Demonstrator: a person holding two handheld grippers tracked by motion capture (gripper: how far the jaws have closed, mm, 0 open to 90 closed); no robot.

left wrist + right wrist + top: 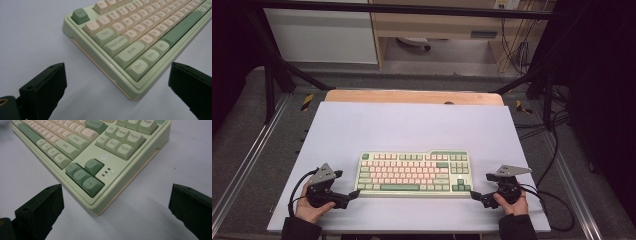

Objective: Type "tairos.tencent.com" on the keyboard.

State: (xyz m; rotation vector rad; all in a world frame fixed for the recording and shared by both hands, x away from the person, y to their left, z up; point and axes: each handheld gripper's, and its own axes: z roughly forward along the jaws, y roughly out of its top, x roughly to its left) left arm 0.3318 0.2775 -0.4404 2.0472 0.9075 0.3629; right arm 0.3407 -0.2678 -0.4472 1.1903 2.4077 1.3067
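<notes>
The white table top (412, 125) carries a keyboard (414, 174) that lies flat toward the near half of it, its long edge running parallel to the near edge of the table. Everything else is placed around this keyboard.

The person's left hand (309, 205) comes in from below and sits off the keyboard's near left corner, wrapped around the left gripper (353, 194), which lies low and roughly level and points at that corner. The right hand (512, 204) mirrors it off the near right corner, holding the right gripper (474, 195) low and aimed inward at that corner. Each gripper carries a grey three-cornered plate on top, and a black cable trails from each away from the keyboard.

In the left gripper view the two black jaws stand wide apart, with the keyboard's near left corner between them but touching neither. In the right gripper view the jaws are likewise spread wide, and the keyboard's near right corner lies between them, clear of both.

The keyboard has a pale green case with a cream strip along its lower side. Most letter and number keys are cream. The Tab, Caps Lock, Shift, Ctrl, Win and Alt keys are light green, while the Esc key (80, 15) and the long space bar (185, 26) are darker green. At the right end the arrow keys (85, 176) are dark green, beside three small indicator lights.
</notes>
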